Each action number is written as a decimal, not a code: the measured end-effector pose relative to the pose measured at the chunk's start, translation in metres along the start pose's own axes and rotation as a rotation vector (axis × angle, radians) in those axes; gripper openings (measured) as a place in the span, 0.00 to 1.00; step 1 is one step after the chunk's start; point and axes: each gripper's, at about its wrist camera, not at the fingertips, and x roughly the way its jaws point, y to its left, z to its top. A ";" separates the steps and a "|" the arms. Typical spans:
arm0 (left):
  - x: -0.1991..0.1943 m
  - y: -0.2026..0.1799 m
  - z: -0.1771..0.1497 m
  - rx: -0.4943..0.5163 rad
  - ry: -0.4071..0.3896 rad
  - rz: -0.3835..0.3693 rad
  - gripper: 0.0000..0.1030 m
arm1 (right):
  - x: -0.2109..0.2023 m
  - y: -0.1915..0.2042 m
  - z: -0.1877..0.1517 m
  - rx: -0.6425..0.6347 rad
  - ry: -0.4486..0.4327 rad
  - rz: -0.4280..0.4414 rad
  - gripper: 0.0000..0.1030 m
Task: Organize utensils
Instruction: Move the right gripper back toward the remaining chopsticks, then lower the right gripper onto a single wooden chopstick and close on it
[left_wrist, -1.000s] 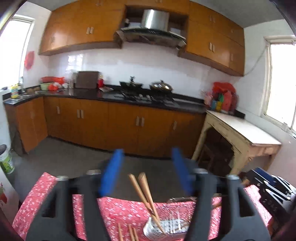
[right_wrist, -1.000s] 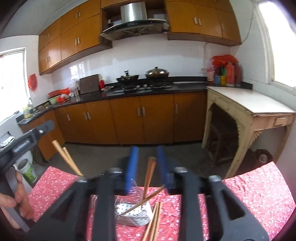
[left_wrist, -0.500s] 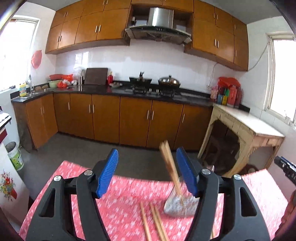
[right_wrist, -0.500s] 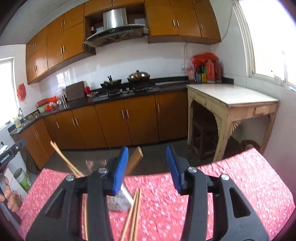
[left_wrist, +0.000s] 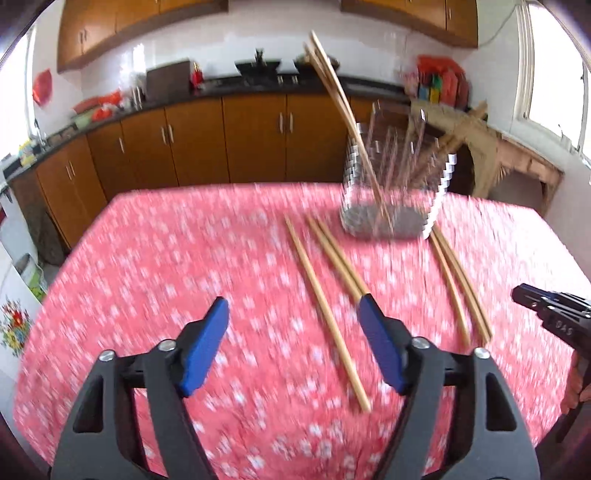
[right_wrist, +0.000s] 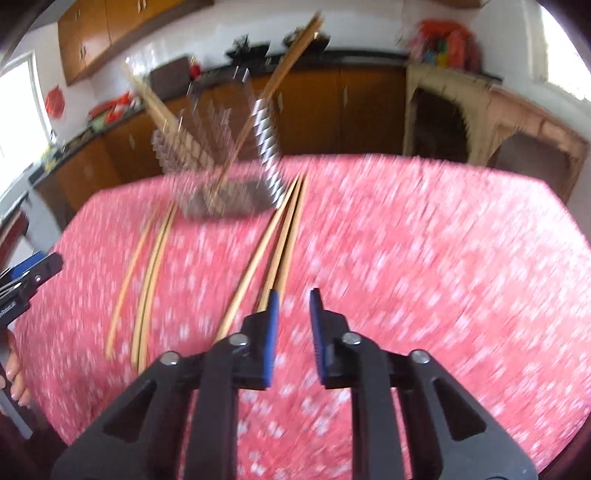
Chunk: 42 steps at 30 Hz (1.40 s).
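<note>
Loose wooden chopsticks lie on a red flowered tablecloth (left_wrist: 184, 258). One chopstick (left_wrist: 325, 310) runs up between the blue fingers of my left gripper (left_wrist: 292, 299), whose jaws are opening, wide apart and hovering above it. A pair (left_wrist: 340, 258) lies beside it and another pair (left_wrist: 458, 284) further right. Behind them stands a wire holder (left_wrist: 388, 184) with chopsticks upright in it. My right gripper (right_wrist: 294, 293) is closing, a narrow gap left and nothing between the pads. Three chopsticks (right_wrist: 273, 240) end just left of its left finger. The holder (right_wrist: 221, 158) is blurred.
Another group of chopsticks (right_wrist: 147, 277) lies to the left, near the left gripper (right_wrist: 26, 280) and a person's fingers (right_wrist: 14, 373). Beyond the table's far edge are brown kitchen cabinets (left_wrist: 221, 140) and a pale side table (right_wrist: 517, 122).
Both grippers have sunk toward the table and tipped downward, so the tablecloth now fills the views. The right jaws have narrowed. The left jaws stay wide.
</note>
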 end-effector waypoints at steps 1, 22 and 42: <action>0.005 -0.001 -0.005 -0.001 0.016 -0.006 0.65 | 0.004 0.001 -0.003 0.003 0.010 0.006 0.15; 0.056 -0.011 -0.032 -0.041 0.155 0.014 0.07 | 0.038 -0.005 -0.004 0.015 0.035 -0.100 0.07; 0.067 0.078 -0.017 -0.042 0.160 0.078 0.51 | 0.033 -0.089 -0.001 0.139 0.001 -0.273 0.09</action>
